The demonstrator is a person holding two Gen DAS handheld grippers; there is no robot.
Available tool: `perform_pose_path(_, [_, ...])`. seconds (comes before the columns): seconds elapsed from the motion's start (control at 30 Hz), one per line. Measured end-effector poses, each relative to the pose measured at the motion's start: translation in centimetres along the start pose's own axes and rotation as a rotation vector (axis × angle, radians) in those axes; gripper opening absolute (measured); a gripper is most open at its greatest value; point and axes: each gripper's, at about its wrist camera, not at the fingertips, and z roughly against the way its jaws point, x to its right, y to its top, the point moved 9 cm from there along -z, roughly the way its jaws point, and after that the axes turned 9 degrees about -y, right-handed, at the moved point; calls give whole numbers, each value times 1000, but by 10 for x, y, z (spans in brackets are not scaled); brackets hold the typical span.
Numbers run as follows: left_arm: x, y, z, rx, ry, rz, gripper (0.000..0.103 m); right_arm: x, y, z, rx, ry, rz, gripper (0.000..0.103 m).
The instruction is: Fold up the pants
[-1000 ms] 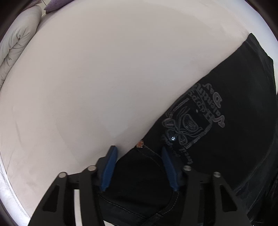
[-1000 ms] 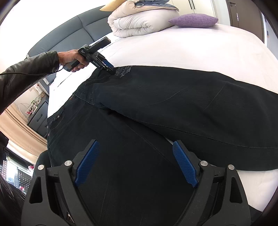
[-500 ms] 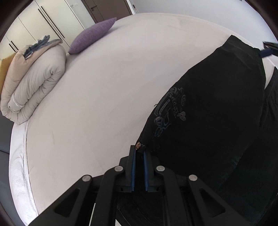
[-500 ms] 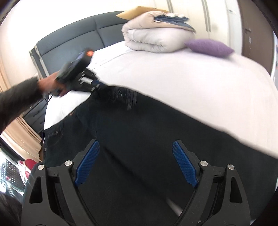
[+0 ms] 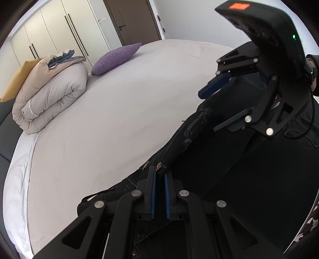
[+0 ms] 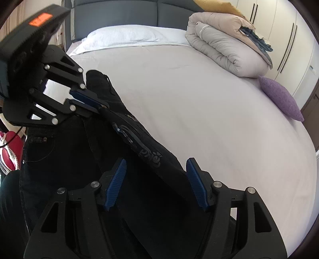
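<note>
On the white bed (image 6: 199,111) lies one pair of black pants (image 6: 79,151), its long axis running from the near edge toward the headboard (image 6: 119,14). One rolled duvet (image 6: 225,51) and one purple cushion (image 6: 281,97) sit well apart from it. Two grippers: the left gripper (image 5: 159,177) is clamped on a raised fold of the pants; the right gripper (image 6: 157,179) straddles the cloth, fingers spread wide.
</note>
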Motion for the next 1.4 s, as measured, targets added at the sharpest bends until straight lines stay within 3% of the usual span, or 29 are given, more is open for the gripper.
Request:
perform_pose_path(0.03, [-1,0,2,8,-2,6,7,1,0,-4,-16,-4,-2,52])
perform_pose_path(0.1, [0,0,5,18,0,8,7,7,-3,-11,-50,12,-39,27])
perform_pose_path(0.17, [6,-3,9,22,1,8,7,12,-2,-15,-75,33,-85,19])
perform_pose_path(0.37, [10,-7,22,44,3,20,7,10,8,-2,-47,94,-191,8])
perform_pose_path(0.43, [9,-8,27,43,10,19,7,-4,8,6,-42,99,-155,5])
perform_pose_path(0.57, [18,-21,37,42,-5,9,7,-48,-5,22,-36,88,53,4])
perform_pose_path(0.8, [54,-54,43,13,-36,-45,7,-137,-55,40,35,-226,832,3])
perform_pose_path(0.9, [70,-72,47,-6,-56,-70,7,-161,-78,45,73,-292,1027,3])
perform_pose_path(1.13, [95,-114,42,-76,-93,-75,7,-201,-125,42,115,-358,1296,3])
perform_pose_path(1.4, [108,-141,47,-97,-122,-53,7,-231,-155,57,89,-289,1367,3])
